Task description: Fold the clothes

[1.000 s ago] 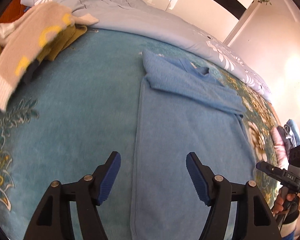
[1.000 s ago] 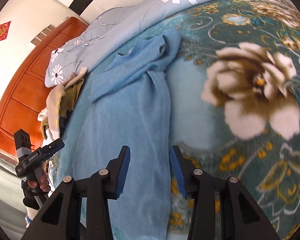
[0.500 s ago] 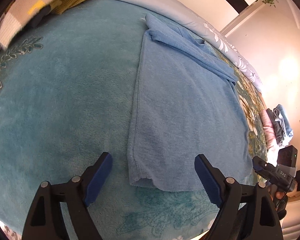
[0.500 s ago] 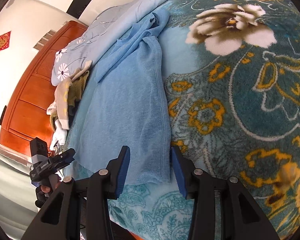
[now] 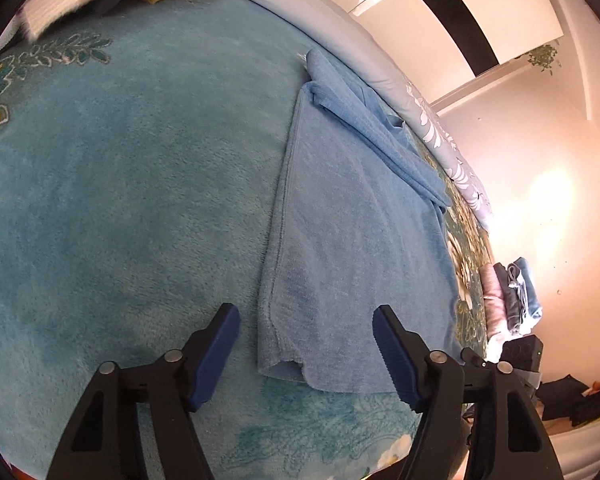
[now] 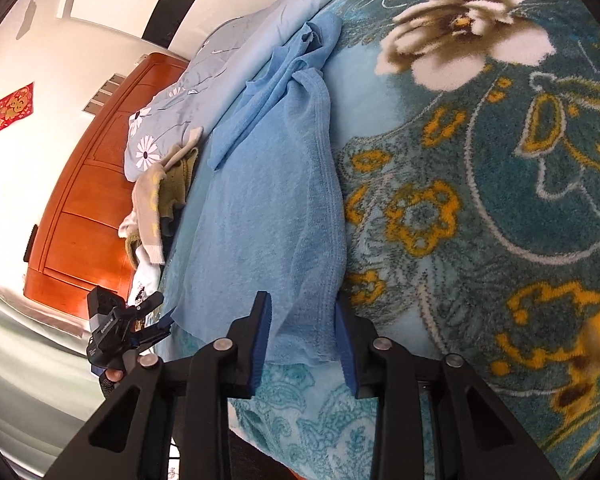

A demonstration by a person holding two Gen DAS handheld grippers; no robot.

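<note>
I find the blue garment (image 5: 360,240) lying flat on the teal blanket (image 5: 120,200). My left gripper (image 5: 304,350) and right gripper (image 6: 302,338) stand spread, straddling its near hem corners. Risk: pads pinching blanket pile beneath, dragging both.

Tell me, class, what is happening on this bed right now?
A person with a gripper in each hand is folding a light blue garment spread on the teal floral blanket. The left tool and the right tool are both open at the garment's near hem, one at each corner, neither gripping. More clothes lie heaped further up the bed.
</note>
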